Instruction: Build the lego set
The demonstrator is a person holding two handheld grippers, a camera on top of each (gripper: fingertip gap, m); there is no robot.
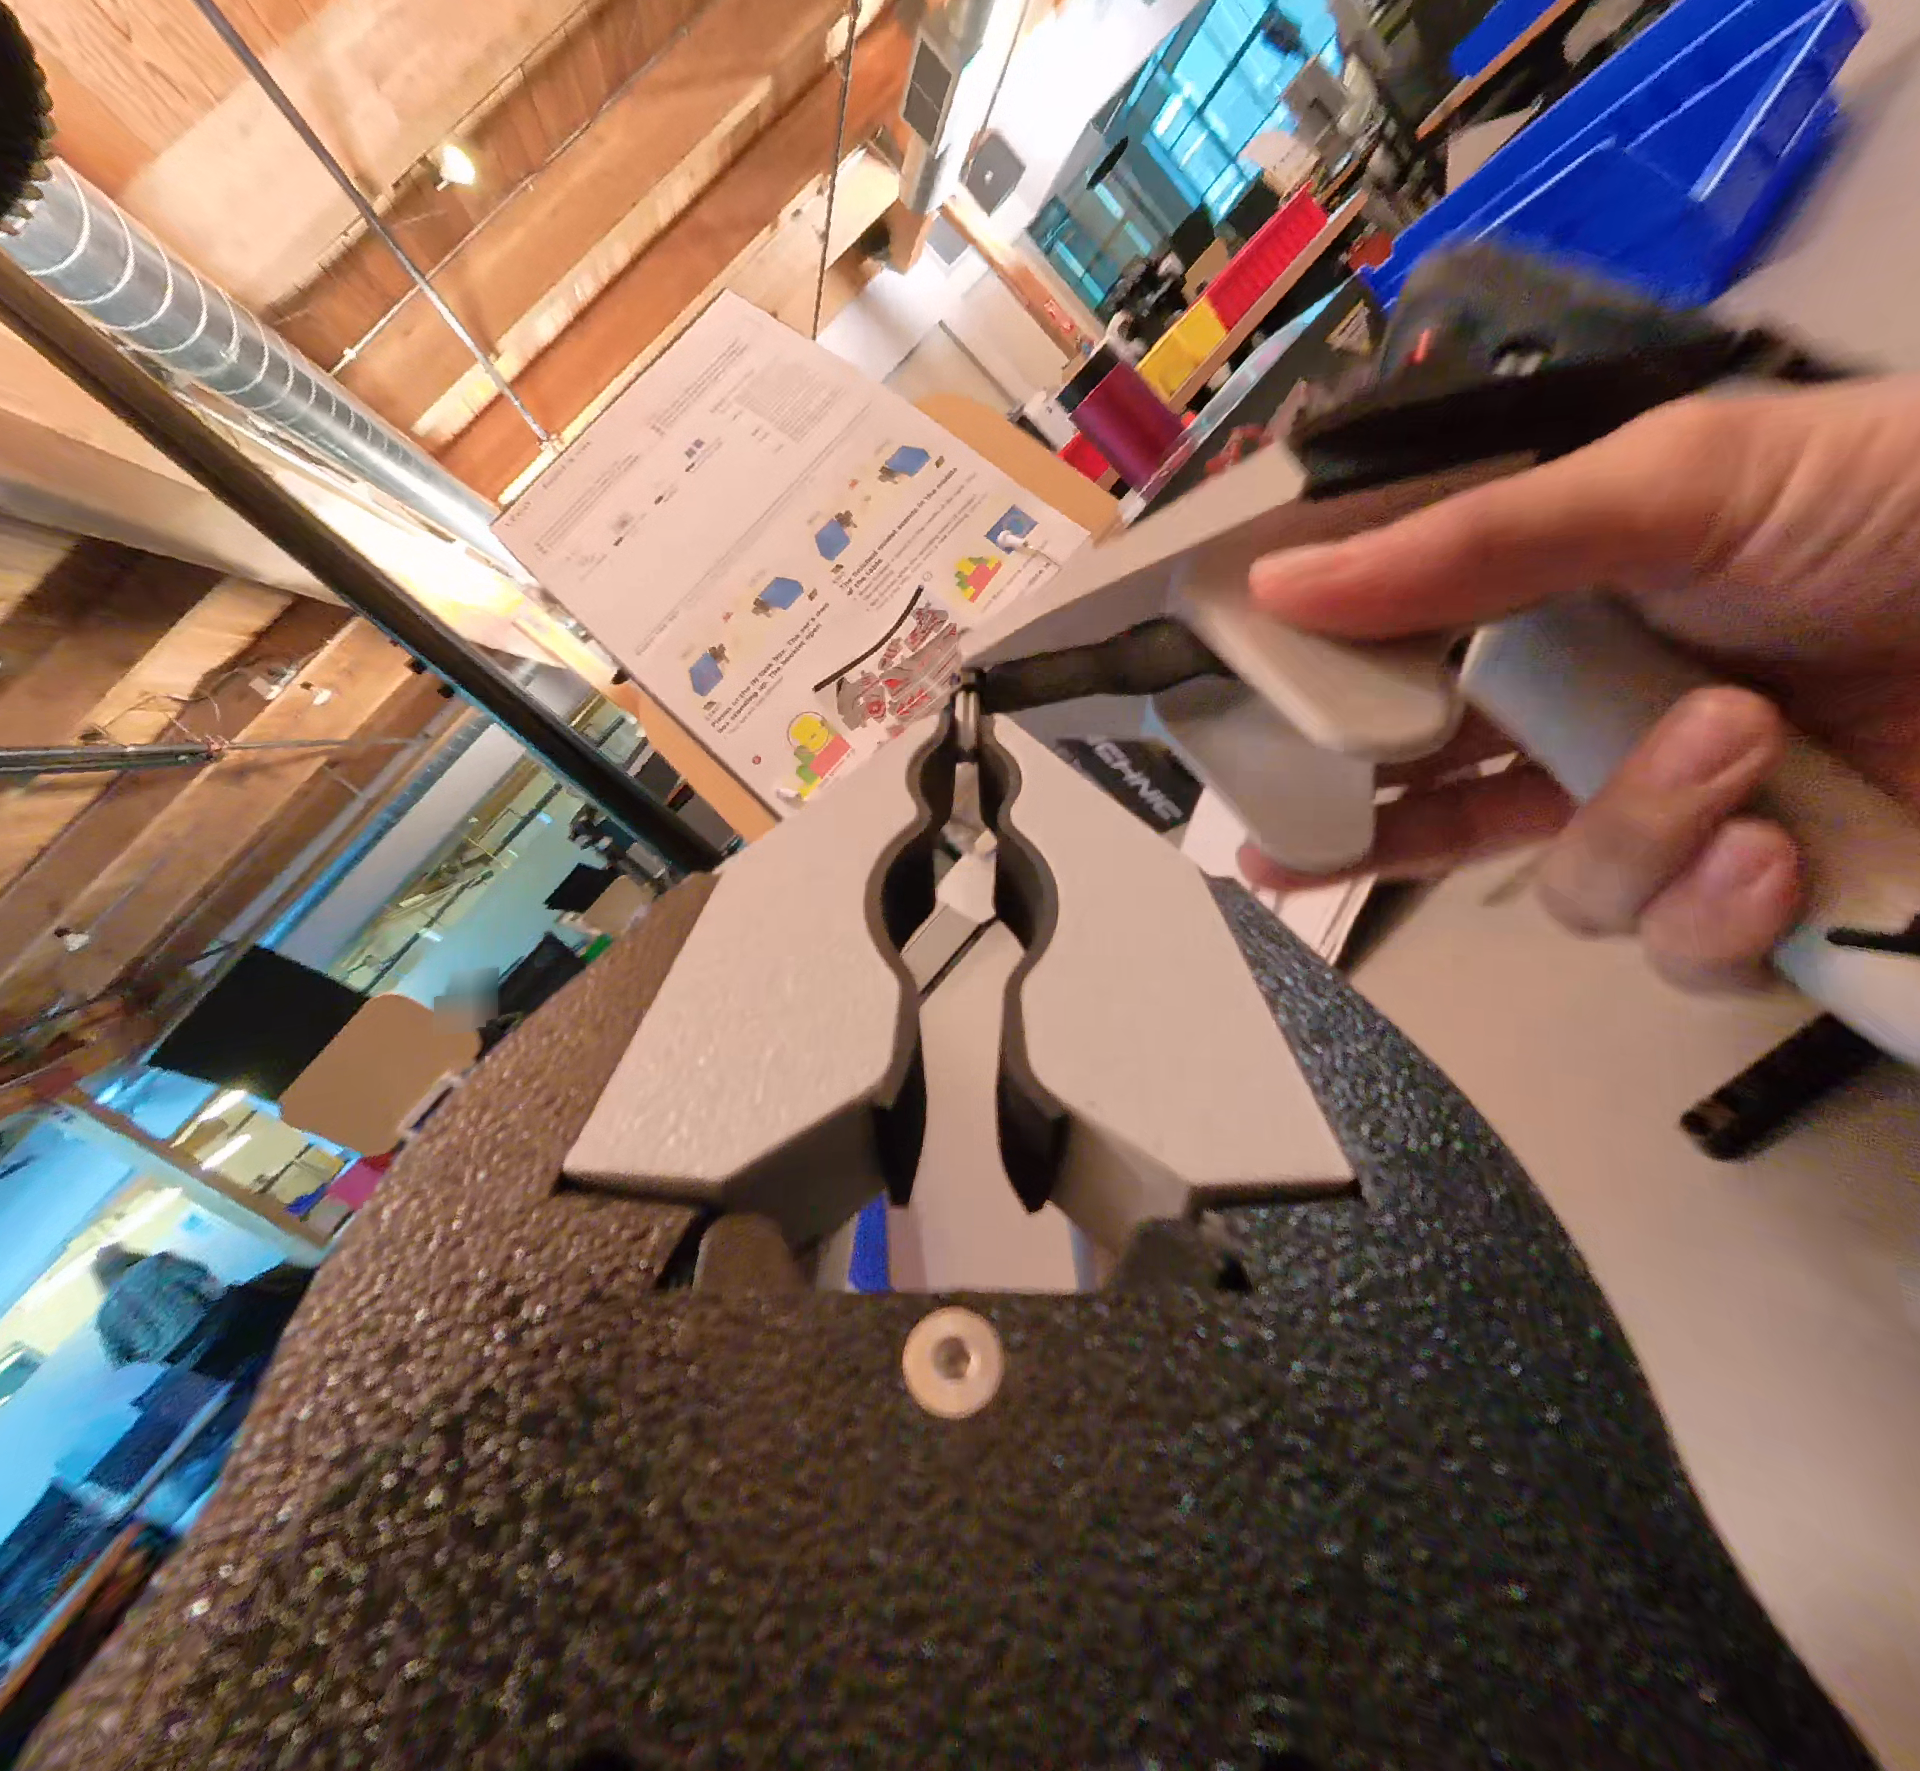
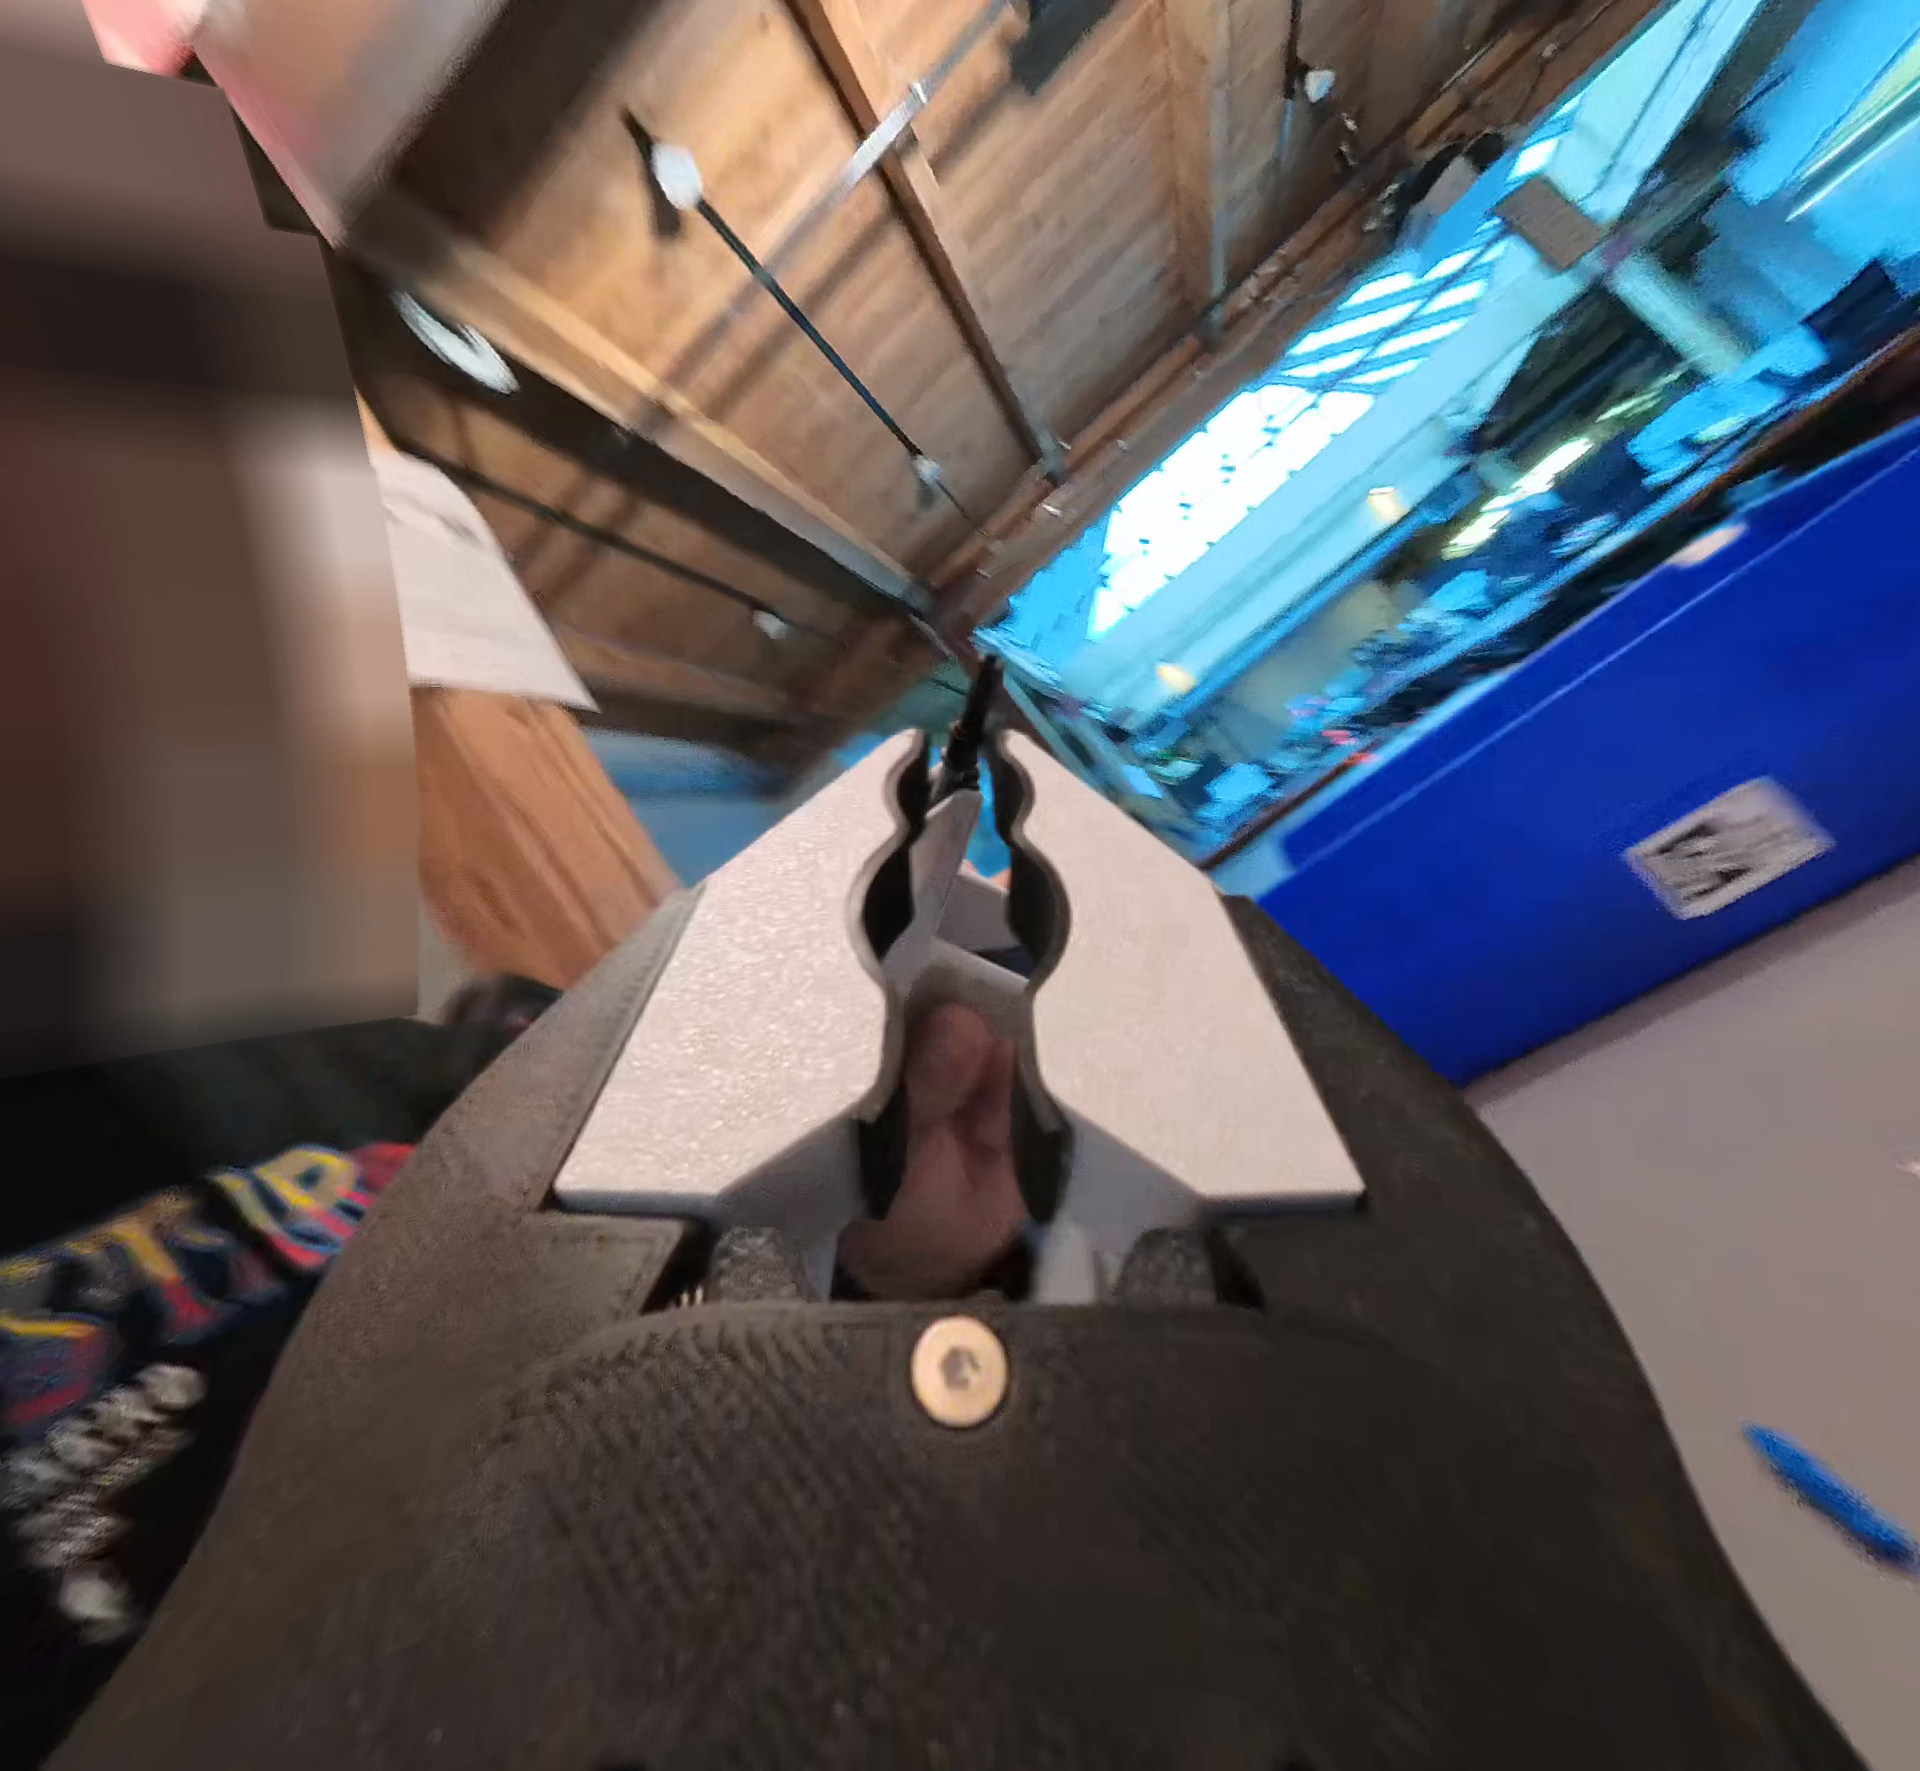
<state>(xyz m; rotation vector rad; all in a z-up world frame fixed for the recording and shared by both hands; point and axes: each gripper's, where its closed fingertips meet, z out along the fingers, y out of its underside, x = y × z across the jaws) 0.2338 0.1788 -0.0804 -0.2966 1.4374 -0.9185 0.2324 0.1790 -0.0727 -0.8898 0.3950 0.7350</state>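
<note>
My left gripper [image 1: 966, 745] points up and is shut on a small grey Lego piece [image 1: 967, 715] at its fingertips. My right gripper [image 1: 985, 677], held by a hand [image 1: 1662, 641], comes in from the right and its tip meets that piece. In the right wrist view my right gripper [image 2: 961, 765] is shut on a thin black Lego piece [image 2: 975, 713] that sticks out past its tips. A grey finger [image 2: 940, 859] of the left gripper shows just behind it. The instruction sheet [image 1: 790, 537] stands behind both grippers.
A large blue bin [image 1: 1662, 142] stands on the grey table [image 1: 1558, 1358] at the right; it also shows in the right wrist view [image 2: 1558, 786]. A black object [image 1: 1777, 1098] and a blue piece [image 2: 1829, 1503] lie on the table. The right wrist view is blurred. Both grippers' tips are close together, under 4 cm apart.
</note>
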